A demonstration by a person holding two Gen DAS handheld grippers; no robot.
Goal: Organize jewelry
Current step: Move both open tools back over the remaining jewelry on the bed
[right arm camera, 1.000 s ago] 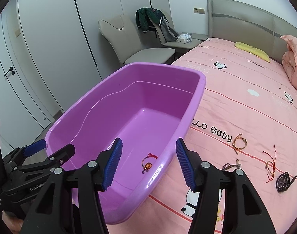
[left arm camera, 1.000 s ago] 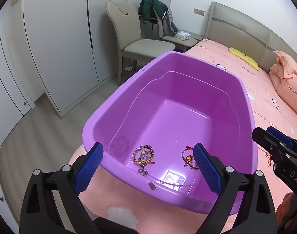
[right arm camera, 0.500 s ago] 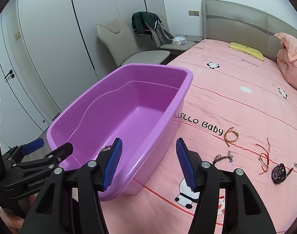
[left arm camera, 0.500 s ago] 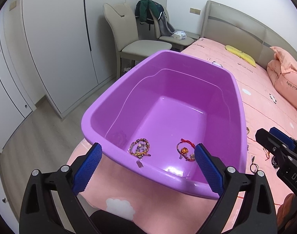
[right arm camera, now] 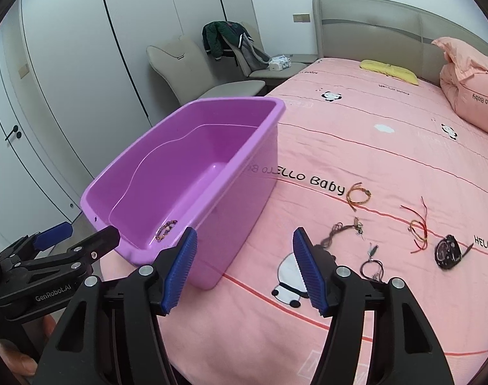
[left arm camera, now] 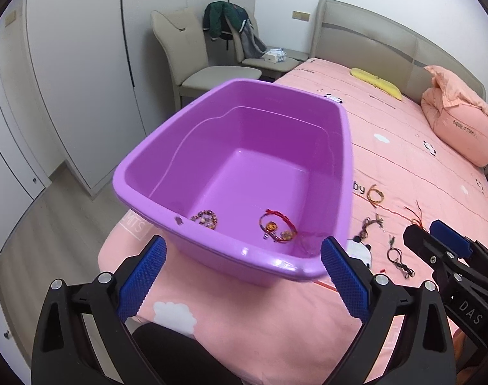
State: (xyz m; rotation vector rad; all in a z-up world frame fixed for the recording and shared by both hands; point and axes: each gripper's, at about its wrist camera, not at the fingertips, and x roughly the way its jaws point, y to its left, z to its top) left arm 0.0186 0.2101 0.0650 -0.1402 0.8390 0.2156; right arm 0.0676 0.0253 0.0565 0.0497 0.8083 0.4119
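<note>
A purple plastic tub (left arm camera: 208, 243) (right arm camera: 244, 192) stands on the pink bedspread near the bed's corner. Inside lie a beaded bracelet (left arm camera: 205, 218) (right arm camera: 166, 229) and a red-cord bracelet (left arm camera: 277, 227). Right of the tub, loose on the bed, lie an orange cord bracelet (right arm camera: 358, 195), a red string (right arm camera: 417, 224), a black watch (right arm camera: 448, 252) and dark thin necklaces (right arm camera: 372, 266). My left gripper (left arm camera: 244, 272) is open and empty, just short of the tub's near rim. My right gripper (right arm camera: 245, 268), its jaws opening with nothing between them, hovers over the bedspread beside the tub's near right corner.
The pink bedspread (right arm camera: 388, 147) runs to a padded headboard (right arm camera: 372, 25) with a folded pink quilt (right arm camera: 471, 96) and a yellow pillow (right arm camera: 389, 69). Beige chairs (left arm camera: 195, 64) with a jacket stand beyond the tub. White wardrobe doors (left arm camera: 67, 64) and wooden floor lie left.
Both grippers have drawn back and to the right, away from the tub. The left one, formerly over the tub's inside, is now outside the near rim. The loose jewelry has come nearer in the right view.
</note>
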